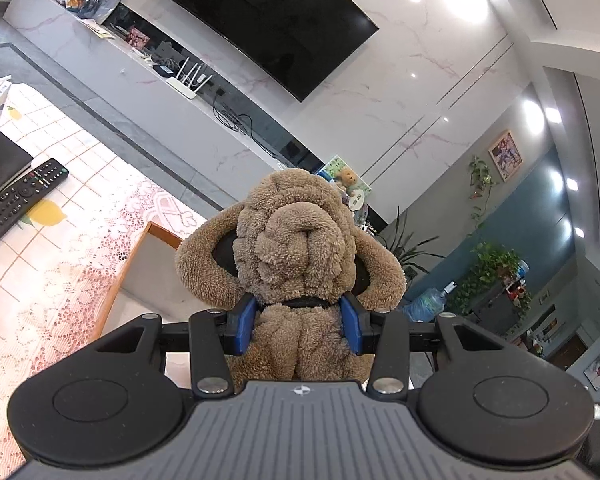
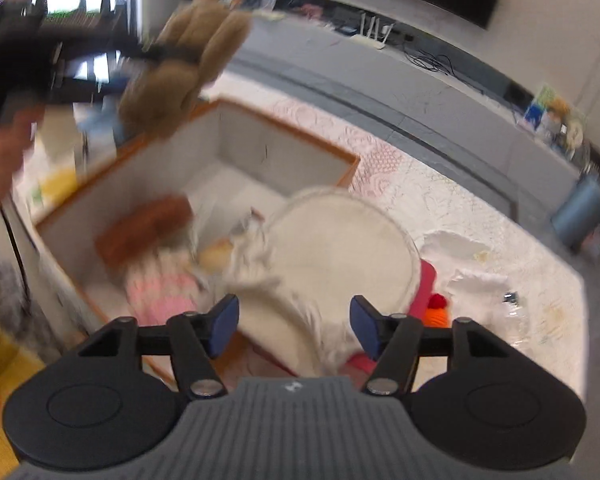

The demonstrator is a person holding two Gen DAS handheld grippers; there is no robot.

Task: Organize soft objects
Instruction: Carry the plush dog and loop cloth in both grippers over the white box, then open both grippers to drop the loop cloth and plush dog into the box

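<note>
My left gripper point(image 1: 299, 325) is shut on a brown fuzzy teddy bear point(image 1: 296, 256) and holds it in the air. The right wrist view shows the same bear point(image 2: 188, 68) hanging above the far left rim of a grey storage box with a wooden rim point(image 2: 284, 128). My right gripper point(image 2: 294, 324) is open and empty, just above a white round plush point(image 2: 340, 256) that leans over the box's near right corner. Inside the box lie a brown plush point(image 2: 148, 228) and a pink-and-white soft toy point(image 2: 160, 292). This view is blurred.
A lace tablecloth point(image 1: 52, 280) covers the table. A black remote control point(image 1: 24, 194) lies on it at the left. A red and orange soft thing point(image 2: 436, 304) and crumpled white items point(image 2: 460, 248) lie right of the box. A TV point(image 1: 268, 20) hangs on the far wall.
</note>
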